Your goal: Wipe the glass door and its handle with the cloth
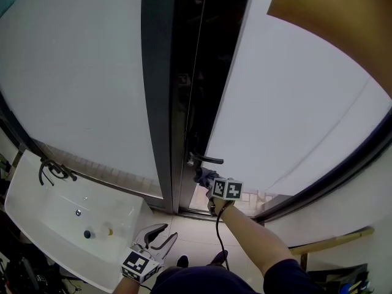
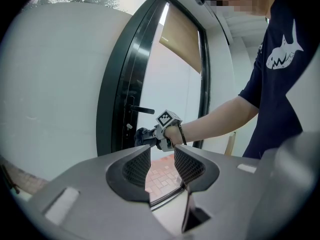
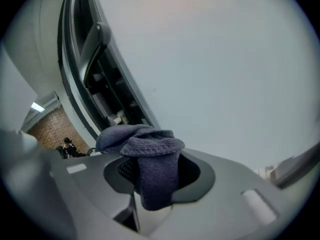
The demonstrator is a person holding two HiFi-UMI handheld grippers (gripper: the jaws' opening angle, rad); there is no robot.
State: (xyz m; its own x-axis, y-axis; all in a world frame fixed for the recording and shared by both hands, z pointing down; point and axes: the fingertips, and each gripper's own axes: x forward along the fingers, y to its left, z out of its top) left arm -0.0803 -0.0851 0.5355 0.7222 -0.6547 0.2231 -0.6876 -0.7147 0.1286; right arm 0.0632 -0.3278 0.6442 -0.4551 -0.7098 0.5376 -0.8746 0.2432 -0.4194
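The frosted glass door [image 1: 288,97] stands in a dark frame, with its black lever handle [image 1: 205,160] at the frame's edge. My right gripper [image 1: 205,177] is shut on a dark blue knitted cloth [image 3: 150,154], which it holds just below the handle [image 3: 92,41], close to the glass [image 3: 215,74]. I cannot tell whether the cloth [image 1: 203,176] touches the door. My left gripper [image 1: 158,236] hangs low, away from the door, open with nothing between its fingers [image 2: 137,166]. It looks towards the right gripper [image 2: 150,136] and the handle [image 2: 141,110].
A white washbasin [image 1: 37,201] with a black tap [image 1: 52,171] stands at the lower left, under a second frosted pane [image 1: 73,72]. A tan roller blind [image 1: 331,23] hangs at the top right. A wooden stick [image 1: 331,242] lies at the lower right.
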